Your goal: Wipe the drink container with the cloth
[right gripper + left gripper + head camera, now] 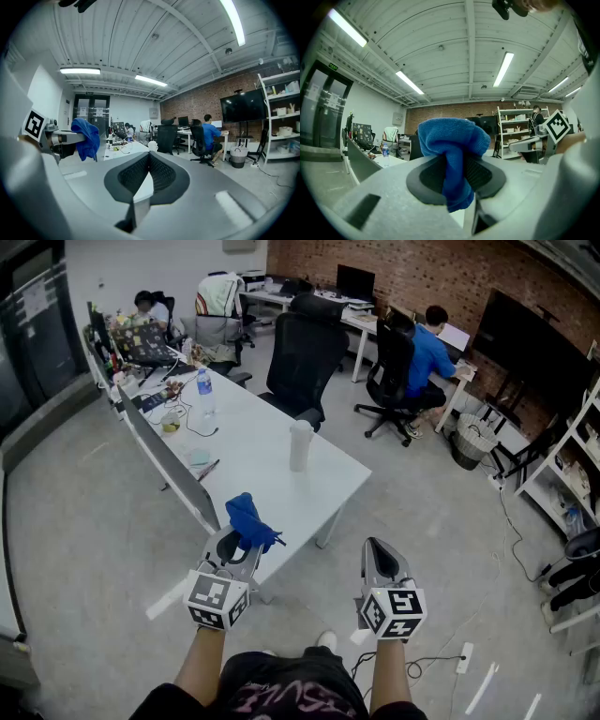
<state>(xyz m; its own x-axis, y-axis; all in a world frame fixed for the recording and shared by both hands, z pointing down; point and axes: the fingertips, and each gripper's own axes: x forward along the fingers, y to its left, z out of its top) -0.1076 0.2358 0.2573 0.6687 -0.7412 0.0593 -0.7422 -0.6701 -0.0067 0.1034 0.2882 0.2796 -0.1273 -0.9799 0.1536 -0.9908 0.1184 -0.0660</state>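
A: Near field first. Left gripper [454, 171]?

B: It is held level, with its jaws clamped on a crumpled blue terry cloth [249, 519]. The cloth bunches up above the pads, and a short tail hangs below them.

A: Right gripper [149, 165]?

B: It is tipped slightly down. The pads are pressed together with nothing between them. The two grippers sit side by side, apart from each other, each with its marker cube towards the person.

A: What lies under them?

B: Grey concrete floor [441, 521] is under the right one. From the head view, the left one and the cloth sit over the near end of a long white rectangular table [272, 486].

A: Where is the drink container?

B: The tall white lidded tumbler [300, 444] stands upright on that table, close to its right edge. It is beyond both grippers and well apart from them, and neither the cloth nor a jaw touches it.

A: Further along the table?

B: There is a clear plastic water bottle [205, 393], upright, with cables and small clutter near it.

A: And past that?

B: A black high-backed office chair [302, 357] is just beside the table's right edge. Further back, a person in a blue shirt [429, 357] sits at a desk by the red brick wall [422, 273].
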